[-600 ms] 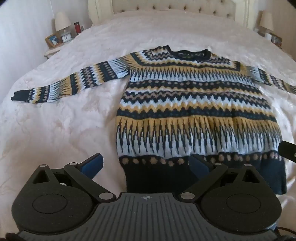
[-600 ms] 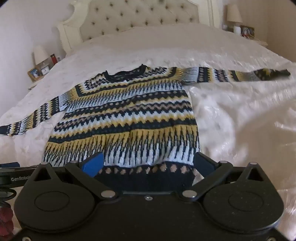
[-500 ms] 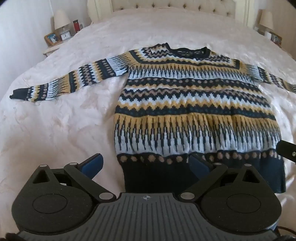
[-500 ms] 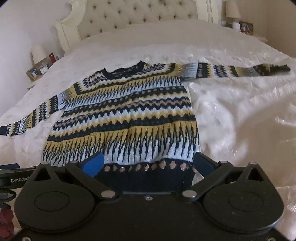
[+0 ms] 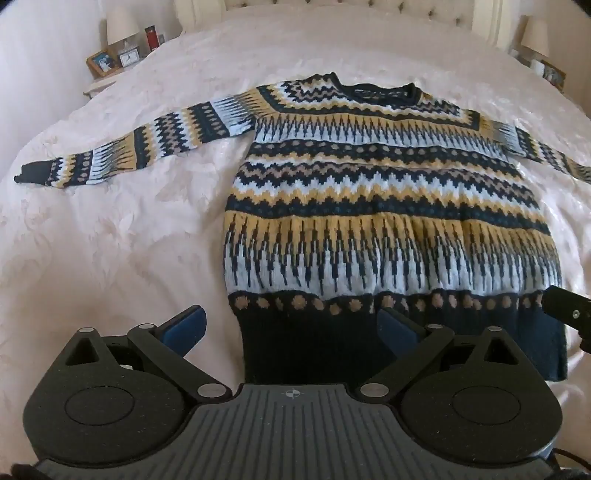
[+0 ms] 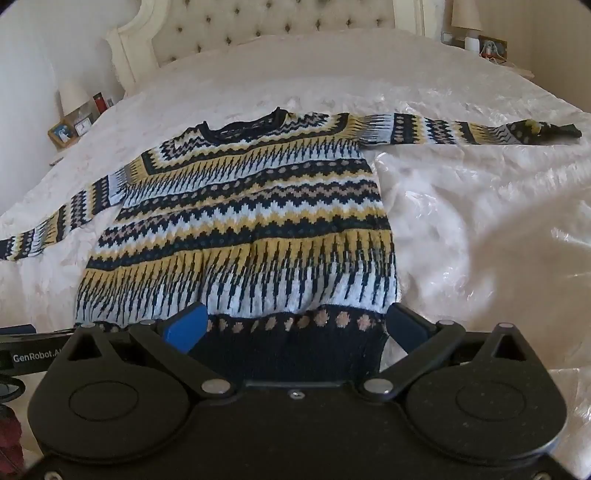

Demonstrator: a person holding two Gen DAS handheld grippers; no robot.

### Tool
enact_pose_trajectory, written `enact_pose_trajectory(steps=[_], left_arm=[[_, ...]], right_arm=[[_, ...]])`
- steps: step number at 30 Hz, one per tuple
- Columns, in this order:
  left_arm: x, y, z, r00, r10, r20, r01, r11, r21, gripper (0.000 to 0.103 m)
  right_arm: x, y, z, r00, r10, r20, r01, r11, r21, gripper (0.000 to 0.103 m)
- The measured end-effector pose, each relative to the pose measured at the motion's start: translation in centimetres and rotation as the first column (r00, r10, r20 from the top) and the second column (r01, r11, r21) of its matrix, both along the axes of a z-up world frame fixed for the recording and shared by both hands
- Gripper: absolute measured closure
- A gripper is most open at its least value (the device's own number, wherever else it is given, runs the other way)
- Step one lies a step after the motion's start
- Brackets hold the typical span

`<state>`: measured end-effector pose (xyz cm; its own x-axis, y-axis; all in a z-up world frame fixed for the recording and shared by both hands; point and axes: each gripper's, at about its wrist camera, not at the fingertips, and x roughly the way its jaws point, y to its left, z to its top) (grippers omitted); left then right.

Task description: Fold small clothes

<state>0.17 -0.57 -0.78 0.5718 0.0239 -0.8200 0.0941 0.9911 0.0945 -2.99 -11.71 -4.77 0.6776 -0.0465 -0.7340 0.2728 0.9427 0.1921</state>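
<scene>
A patterned knit sweater (image 5: pixel 388 206) in navy, yellow, light blue and white lies flat on the bed, front up, both sleeves spread out; it also shows in the right wrist view (image 6: pixel 258 229). My left gripper (image 5: pixel 291 326) is open, hovering just above the left part of the dark hem (image 5: pixel 314 350). My right gripper (image 6: pixel 295 328) is open over the right part of the hem (image 6: pixel 295 350). Neither holds anything. The right gripper's edge shows at the right of the left wrist view (image 5: pixel 565 308).
The pale quilted bedspread (image 5: pixel 110 240) surrounds the sweater. A tufted headboard (image 6: pixel 277 26) stands at the far end. Nightstands with lamps, a clock and frames stand on the left (image 5: pixel 118 55) and on the right (image 6: pixel 480 40).
Both grippers have moved forward and slightly down toward the sweater's hem; the sweater looms larger. The sweater has not moved and the jaws stay open.
</scene>
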Motion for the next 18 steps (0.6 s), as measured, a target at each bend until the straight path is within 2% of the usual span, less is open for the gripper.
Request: enact_pose_trajectory(steps=[18], left_arm=[[-0.02, -0.1, -0.1, 1.0, 0.006, -0.014, -0.006, 1.0, -0.003, 0.003]], right_arm=[[0.13, -0.03, -0.45, 1.0, 0.002, -0.027, -0.002, 1.0, 0.013, 0.001]])
